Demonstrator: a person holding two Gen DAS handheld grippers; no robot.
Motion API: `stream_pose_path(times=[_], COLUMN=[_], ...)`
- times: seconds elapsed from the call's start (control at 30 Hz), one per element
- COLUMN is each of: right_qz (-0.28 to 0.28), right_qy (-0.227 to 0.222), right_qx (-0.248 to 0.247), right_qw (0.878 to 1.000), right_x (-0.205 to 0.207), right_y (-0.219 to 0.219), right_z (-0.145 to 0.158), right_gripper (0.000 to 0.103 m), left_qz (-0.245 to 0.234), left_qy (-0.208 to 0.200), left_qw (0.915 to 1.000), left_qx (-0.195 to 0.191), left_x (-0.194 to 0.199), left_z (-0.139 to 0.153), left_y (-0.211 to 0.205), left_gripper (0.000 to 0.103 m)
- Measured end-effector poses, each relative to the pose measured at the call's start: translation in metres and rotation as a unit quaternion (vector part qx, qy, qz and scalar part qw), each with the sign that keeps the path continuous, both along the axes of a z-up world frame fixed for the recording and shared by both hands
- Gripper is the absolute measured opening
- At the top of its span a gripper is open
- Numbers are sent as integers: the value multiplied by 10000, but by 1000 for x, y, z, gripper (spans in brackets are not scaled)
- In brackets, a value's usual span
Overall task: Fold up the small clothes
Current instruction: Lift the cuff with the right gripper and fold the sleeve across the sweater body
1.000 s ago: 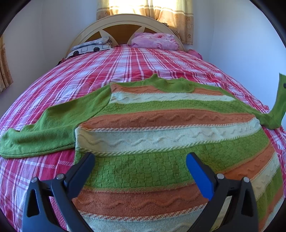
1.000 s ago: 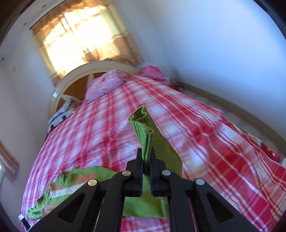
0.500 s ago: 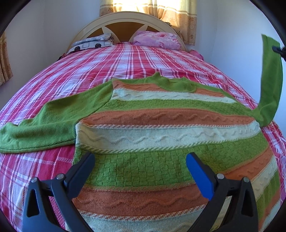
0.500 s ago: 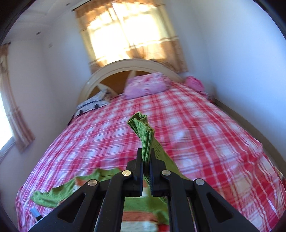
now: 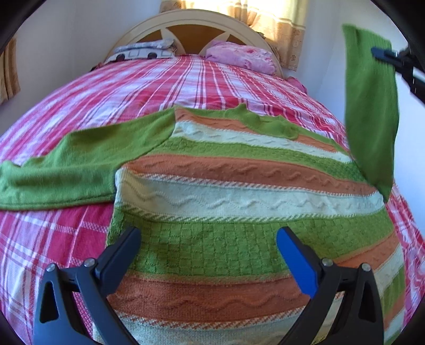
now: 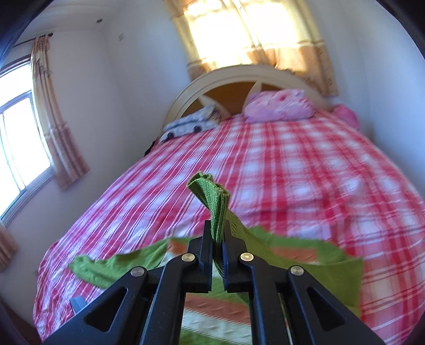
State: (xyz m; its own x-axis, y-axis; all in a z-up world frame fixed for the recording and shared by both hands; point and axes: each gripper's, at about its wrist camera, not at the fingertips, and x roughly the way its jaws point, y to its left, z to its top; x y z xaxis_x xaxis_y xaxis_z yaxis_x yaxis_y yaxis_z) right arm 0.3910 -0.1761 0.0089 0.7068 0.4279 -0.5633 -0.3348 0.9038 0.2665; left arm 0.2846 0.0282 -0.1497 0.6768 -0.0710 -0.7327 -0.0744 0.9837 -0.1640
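Spread across a bed (image 5: 186,87) in red-and-white plaid lies the striped sweater (image 5: 239,191), flat and face up with its collar toward the headboard (image 5: 191,24) at 12 o'clock; its left sleeve (image 5: 74,164) lies flat out toward 9 o'clock, while the right sleeve (image 5: 372,111) stands lifted at 2 o'clock, its cuff (image 6: 209,191) pinched in the right claw (image 6: 217,238), whose fingers are clamped together on it. Over the sweater's green hem band the left claw (image 5: 208,238) hovers with its fingers wide apart, gripping nothing; a pink pillow (image 5: 239,57) rests by the headboard.
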Motion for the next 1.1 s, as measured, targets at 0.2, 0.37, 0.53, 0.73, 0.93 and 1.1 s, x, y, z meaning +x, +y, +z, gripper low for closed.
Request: stream_pose_path(times=[0.2,0.37,0.53,0.73,0.93,1.1], right_qz=[247,259,68,-470,-556,-404], right_qy=[507,873,622,518,546,593], right_qx=[-73,45,-357,-925,-999,-993], right_qw=[9984,9958,9974,9933,9919,9925], right_x=[3,-3,-39,-73,-88,-92], right_y=[39,34,-6,-69,-80,-77], right_z=[-69,-108,-107,-114,-137,-147], right_gripper=[5,69,79,79,79,80], left_qz=[110,211,174,-96,-552,-921], left_qy=[11,55,136,237,43,314], left_qw=[9998,9993,9988,9991,9984,9952], left_qx=[-157,-300,-442,-331,-144,133], left_x=[-1,-1,2,7,27,59], left_z=[-2,-4,-5,7,33,22], left_y=[5,12,14,10,-13,-43], left_gripper=[103,103,103,103,93,75])
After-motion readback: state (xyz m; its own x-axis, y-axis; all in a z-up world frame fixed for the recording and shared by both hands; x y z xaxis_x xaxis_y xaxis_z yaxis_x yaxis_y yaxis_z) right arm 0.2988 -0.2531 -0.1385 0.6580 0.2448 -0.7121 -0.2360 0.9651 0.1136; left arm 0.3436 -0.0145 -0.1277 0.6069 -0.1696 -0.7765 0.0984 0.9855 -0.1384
